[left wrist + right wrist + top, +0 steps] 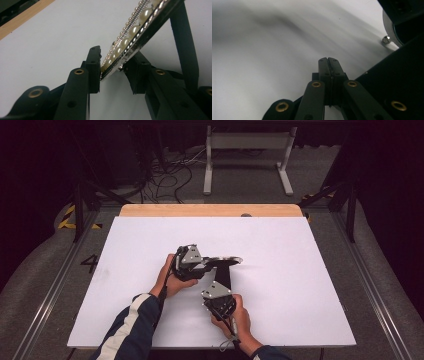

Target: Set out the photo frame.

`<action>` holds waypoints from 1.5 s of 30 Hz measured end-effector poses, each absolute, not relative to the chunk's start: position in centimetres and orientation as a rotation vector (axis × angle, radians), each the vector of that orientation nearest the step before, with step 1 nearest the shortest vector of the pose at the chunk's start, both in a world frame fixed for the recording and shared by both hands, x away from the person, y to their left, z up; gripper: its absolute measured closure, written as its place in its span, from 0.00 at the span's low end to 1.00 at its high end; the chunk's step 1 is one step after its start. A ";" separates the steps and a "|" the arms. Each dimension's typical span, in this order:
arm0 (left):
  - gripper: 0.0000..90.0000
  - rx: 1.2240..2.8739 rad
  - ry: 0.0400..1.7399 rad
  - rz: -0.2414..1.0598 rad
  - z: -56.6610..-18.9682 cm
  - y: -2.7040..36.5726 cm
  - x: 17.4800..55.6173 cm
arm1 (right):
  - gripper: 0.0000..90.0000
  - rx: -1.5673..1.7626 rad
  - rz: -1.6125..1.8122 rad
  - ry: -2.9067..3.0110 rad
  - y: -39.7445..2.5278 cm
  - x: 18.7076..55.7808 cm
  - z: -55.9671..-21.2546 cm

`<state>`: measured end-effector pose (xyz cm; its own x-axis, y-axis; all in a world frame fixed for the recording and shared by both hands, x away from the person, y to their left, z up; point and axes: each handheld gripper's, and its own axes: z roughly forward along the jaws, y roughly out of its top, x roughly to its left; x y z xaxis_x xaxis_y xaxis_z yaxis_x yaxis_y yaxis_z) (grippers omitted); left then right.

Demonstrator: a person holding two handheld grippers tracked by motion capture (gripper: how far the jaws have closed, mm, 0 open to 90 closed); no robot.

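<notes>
A black band edged with a row of cream pearls and fine silver beads (130, 35) is the thing in hand here, possibly a hair band or a trimmed frame (we cannot say which). It sits near the middle of the white table top (300, 285), lifted at one end. In the left gripper view, the left gripper (112, 68) has its two black jaws around the band's lower end, one jaw against the pearl side and the other against the black back, pinching it. In the high view this gripper (205, 266) lies close to the right gripper (222, 282), the two nearly touching, with each of the person's hands wrapped around a handle.

The right gripper (328, 61) has its jaws pressed together with nothing between them, hovering over bare white surface in its own view.

To do this step well, we judge the left hand should keep its pinch square across the band's flat faces, so the round pearls do not roll out of the jaws, and lift slowly.

The band's far end runs out of the left gripper view. From above, its shape is mostly covered by the grippers. A small shiny bead (386, 39) lies beside a curved rim, too cut off to identify.
</notes>
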<state>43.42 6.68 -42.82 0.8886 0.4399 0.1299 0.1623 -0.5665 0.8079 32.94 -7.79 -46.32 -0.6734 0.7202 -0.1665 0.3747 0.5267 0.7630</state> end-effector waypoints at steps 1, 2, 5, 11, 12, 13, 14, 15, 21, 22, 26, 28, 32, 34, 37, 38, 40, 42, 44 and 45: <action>0.75 2.179 0.426 0.419 -42.8 6.6 43.3 | 1.00 0.901 0.982 2.300 -7.9 33.0 -46.4; 0.75 2.188 0.437 0.433 -42.7 6.4 43.2 | 1.00 0.904 0.983 2.302 -8.0 33.0 -46.4; 0.78 2.191 0.443 0.459 -42.6 6.3 42.9 | 1.00 0.927 0.969 2.298 -8.4 33.1 -46.3; 0.81 2.181 0.439 0.477 -42.8 6.6 42.2 | 1.00 0.954 0.960 2.301 -9.0 33.0 -46.4; 0.81 2.183 0.434 0.485 -42.8 6.6 42.1 | 1.00 0.958 0.958 2.301 -9.1 33.0 -46.4; 0.82 2.190 0.428 0.503 -42.7 6.6 41.8 | 1.00 0.962 0.961 2.301 -9.2 33.0 -46.4; 0.83 2.192 0.428 0.516 -42.7 6.6 41.7 | 1.00 0.966 0.961 2.302 -9.3 32.9 -46.4; 0.83 2.199 0.424 0.534 -42.6 6.5 41.4 | 1.00 0.970 0.960 2.304 -9.4 32.9 -46.4; 0.84 2.214 0.416 0.565 -42.4 6.4 40.7 | 1.00 1.006 0.975 2.312 -10.2 32.8 -46.3; 0.83 2.204 0.422 0.555 -42.4 6.5 40.8 | 1.00 1.007 0.978 2.314 -10.2 32.8 -46.3; 0.77 2.172 0.424 0.506 -42.6 6.7 41.1 | 1.00 1.009 1.000 2.310 -10.4 32.9 -46.3; 0.76 2.207 0.428 0.501 -43.1 6.4 41.5 | 1.00 1.013 1.007 2.303 -10.4 32.9 -46.2; 0.73 2.232 0.442 0.478 -43.8 5.9 42.0 | 1.00 1.003 1.003 2.293 -10.0 33.1 -46.2; 0.75 2.218 0.461 0.465 -43.9 5.9 42.2 | 1.00 0.998 1.005 2.287 -9.9 33.2 -46.3; 0.80 2.202 0.471 0.460 -43.9 6.1 42.3 | 1.00 1.005 1.018 2.273 -10.0 33.4 -46.3; 0.83 2.200 0.471 0.461 -43.9 6.2 42.4 | 1.00 1.005 1.020 2.270 -10.0 33.4 -46.2; 0.85 2.204 0.461 0.463 -43.9 6.3 42.4 | 1.00 1.001 1.013 2.259 -9.9 33.4 -46.1; 0.85 2.215 0.454 0.484 -43.8 6.2 42.2 | 1.00 1.003 1.001 2.254 -9.9 33.3 -46.1; 0.86 2.215 0.450 0.488 -43.8 6.1 42.1 | 1.00 1.018 0.996 2.247 -10.1 33.3 -46.1; 0.86 2.219 0.451 0.487 -43.8 6.2 42.0 | 1.00 1.031 0.997 2.247 -10.3 33.3 -46.1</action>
<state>42.03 6.19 -43.76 0.8622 0.4676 0.1947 0.1590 -0.6147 0.7726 33.27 -10.25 -46.08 -0.6062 0.7872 -0.1128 0.4445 0.4531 0.7727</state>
